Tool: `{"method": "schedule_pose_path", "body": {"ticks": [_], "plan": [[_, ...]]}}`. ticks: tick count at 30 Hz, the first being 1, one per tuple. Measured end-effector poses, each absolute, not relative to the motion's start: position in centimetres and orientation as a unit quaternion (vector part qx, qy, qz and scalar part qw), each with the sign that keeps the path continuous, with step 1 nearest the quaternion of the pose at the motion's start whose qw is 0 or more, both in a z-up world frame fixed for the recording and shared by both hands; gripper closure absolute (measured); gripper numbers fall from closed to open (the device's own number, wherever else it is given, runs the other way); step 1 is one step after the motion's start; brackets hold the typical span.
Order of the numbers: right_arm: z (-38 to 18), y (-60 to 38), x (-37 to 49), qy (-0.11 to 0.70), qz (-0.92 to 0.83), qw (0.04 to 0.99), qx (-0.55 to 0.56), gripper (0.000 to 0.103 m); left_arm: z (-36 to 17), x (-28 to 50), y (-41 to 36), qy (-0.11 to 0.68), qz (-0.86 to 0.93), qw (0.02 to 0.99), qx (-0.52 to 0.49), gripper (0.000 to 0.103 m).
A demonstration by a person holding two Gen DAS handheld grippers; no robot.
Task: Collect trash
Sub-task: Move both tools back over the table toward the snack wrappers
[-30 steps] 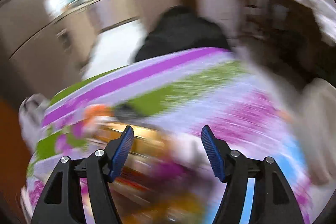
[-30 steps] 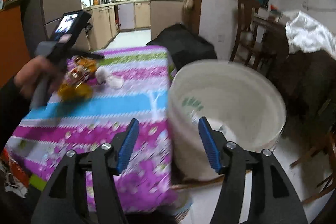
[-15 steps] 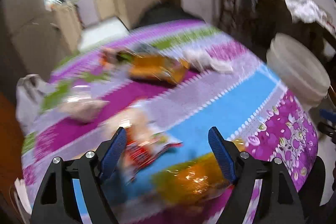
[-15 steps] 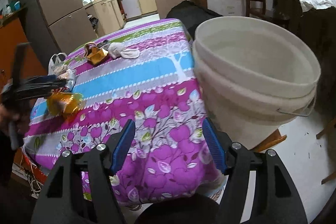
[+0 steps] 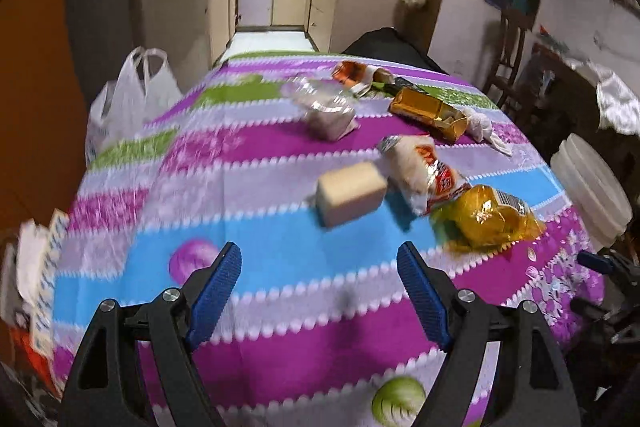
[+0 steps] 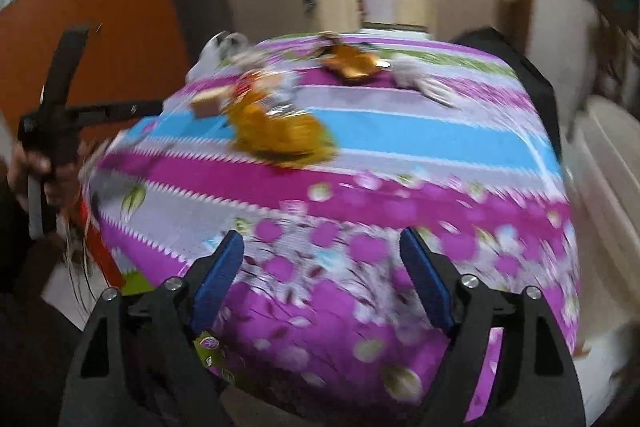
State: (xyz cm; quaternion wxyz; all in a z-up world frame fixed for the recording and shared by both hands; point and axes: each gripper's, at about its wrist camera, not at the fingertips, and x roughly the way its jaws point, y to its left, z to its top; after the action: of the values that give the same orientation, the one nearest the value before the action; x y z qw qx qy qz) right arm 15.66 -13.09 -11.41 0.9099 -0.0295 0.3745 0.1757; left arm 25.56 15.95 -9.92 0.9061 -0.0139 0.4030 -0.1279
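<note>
Over surface's (image 5: pixel 256 267) near edge, left hand-held gripper (image 5: pixel 319 291) wide apart, empty; earlier it hovered among wrappers. Right hand-held gripper (image 6: pixel 321 275) opening, nothing between jaws. Yellow wrapper (image 5: pixel 486 219) near right edge. Bucket (image 5: pixel 592 183) beyond right edge, cut off, blurred; previously filled right view.

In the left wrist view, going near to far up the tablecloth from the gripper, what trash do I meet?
Left gripper, open and empty → yellow crinkly bag → tan block → white and red snack packet → gold box → orange wrapper at the far end.
</note>
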Motion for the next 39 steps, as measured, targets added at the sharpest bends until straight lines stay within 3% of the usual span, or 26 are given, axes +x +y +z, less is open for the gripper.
{"method": "schedule_pose_path", "body": {"ticks": [10, 21, 23, 27, 32, 39], "plan": [[-9.7, -10.1, 21.1, 0.352, 0.242, 0.896, -0.123, 0.022, -10.9, 24.8, 17.9, 0.39, -0.147, 0.908, -0.035, 0.023], [-10.7, -6.1, 27.3, 0.389, 0.341, 0.821, -0.244, 0.023, -11.5, 26.3, 16.0, 0.397, -0.205, 0.894, 0.043, 0.023], [-10.7, -5.5, 28.0, 0.394, 0.357, 0.807, -0.256, 0.027, -11.6, 27.0, 15.4, 0.397, -0.226, 0.887, 0.069, 0.023], [-11.6, -4.9, 28.7, 0.417, 0.367, 0.784, -0.276, 0.054, -11.9, 29.0, 14.5, 0.396, -0.27, 0.871, 0.107, 0.023], [-11.8, -5.9, 27.9, 0.418, 0.345, 0.807, -0.235, 0.064, -12.1, 31.7, 13.5, 0.39, -0.332, 0.847, 0.143, 0.025], [-10.2, -10.5, 23.7, 0.438, 0.295, 0.848, -0.038, 0.065, -13.4, 35.0, 11.8, 0.382, -0.365, 0.823, 0.211, 0.032]]}}
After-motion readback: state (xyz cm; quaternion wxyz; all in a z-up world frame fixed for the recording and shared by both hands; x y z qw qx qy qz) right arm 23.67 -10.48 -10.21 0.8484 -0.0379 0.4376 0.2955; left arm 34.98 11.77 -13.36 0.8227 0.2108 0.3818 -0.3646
